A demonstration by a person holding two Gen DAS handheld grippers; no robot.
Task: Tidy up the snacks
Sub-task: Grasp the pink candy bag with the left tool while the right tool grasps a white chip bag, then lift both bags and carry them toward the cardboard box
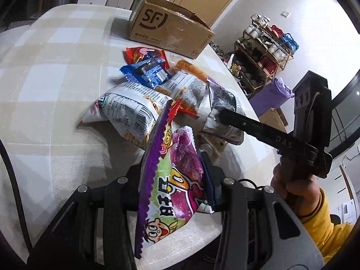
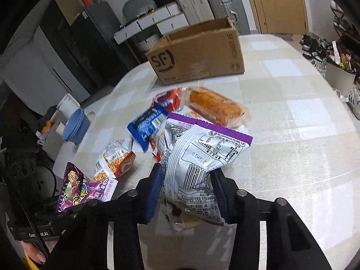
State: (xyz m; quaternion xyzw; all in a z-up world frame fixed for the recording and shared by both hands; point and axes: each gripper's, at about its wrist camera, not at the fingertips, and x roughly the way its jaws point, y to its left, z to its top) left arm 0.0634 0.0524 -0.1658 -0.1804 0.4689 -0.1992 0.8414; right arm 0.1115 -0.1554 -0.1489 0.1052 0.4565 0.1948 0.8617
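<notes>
My left gripper [image 1: 174,184] is shut on a purple and green candy bag [image 1: 171,186] and holds it above the table; the bag also shows in the right wrist view [image 2: 83,186]. My right gripper [image 2: 186,191] is shut on a white snack bag with a purple top edge [image 2: 202,157], seen in the left wrist view too [image 1: 222,112]. A pile of snacks lies on the table: a blue packet [image 2: 146,126], a red packet [image 2: 167,99], an orange wrapped bread [image 2: 216,108] and white noodle snack bags [image 1: 128,110]. An open SF cardboard box [image 2: 198,54] stands behind the pile.
The table has a beige checked cloth [image 2: 292,112]. A shoe rack [image 1: 263,51] and a purple box [image 1: 272,99] stand off the table's right side. Blue bowls [image 2: 75,126], cabinets and suitcases [image 2: 216,4] lie beyond the far edge.
</notes>
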